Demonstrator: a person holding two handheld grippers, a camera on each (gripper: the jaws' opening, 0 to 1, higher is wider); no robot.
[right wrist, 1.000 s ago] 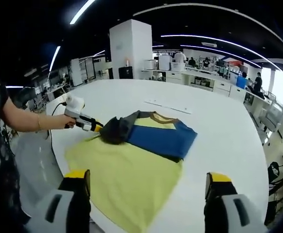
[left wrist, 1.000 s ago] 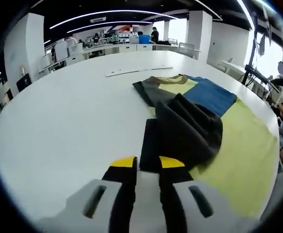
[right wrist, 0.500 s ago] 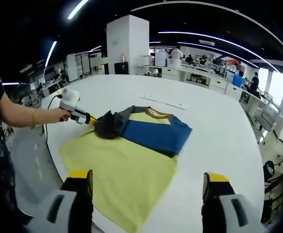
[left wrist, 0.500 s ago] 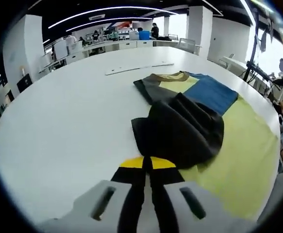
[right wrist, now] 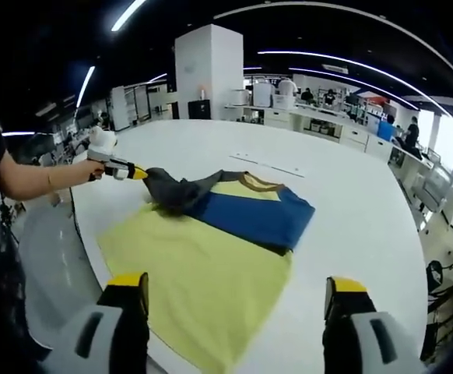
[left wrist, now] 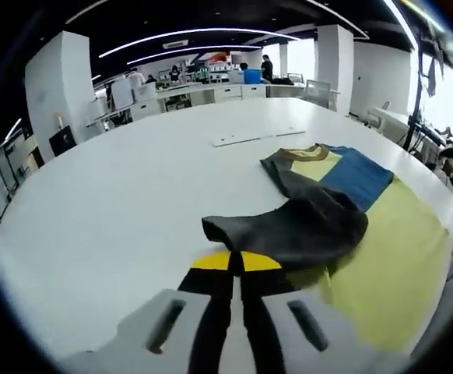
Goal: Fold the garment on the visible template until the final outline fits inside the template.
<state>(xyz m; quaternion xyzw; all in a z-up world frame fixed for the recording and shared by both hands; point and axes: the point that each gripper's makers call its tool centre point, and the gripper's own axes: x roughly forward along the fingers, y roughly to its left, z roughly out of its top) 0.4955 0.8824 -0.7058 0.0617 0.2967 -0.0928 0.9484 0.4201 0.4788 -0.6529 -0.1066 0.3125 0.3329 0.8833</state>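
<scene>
No brand, label or writing can be read on anything here. In the left gripper view the left gripper [left wrist: 228,261] has its yellow-tipped black fingers [left wrist: 211,261] pressed together on the edge of the dark grey sleeve [left wrist: 289,231] of a grey, yellow and blue colour-block garment [left wrist: 331,167], lifting that sleeve off the large white round counter [left wrist: 110,210]. The garment lies on a pale yellow-green rectangular template sheet [left wrist: 382,257], which sits near the counter's edge. In the right gripper view the person's bare forearm [right wrist: 36,179] reaches in level over the counter edge to hold that gripper out, the sleeve stretched from its tip. The right gripper [right wrist: 230,287] hovers above the sheet's near side with its fingers [right wrist: 125,282] spread wide, gripping nothing. A thin white strip [right wrist: 265,165] lies farther in on the counter.
</scene>
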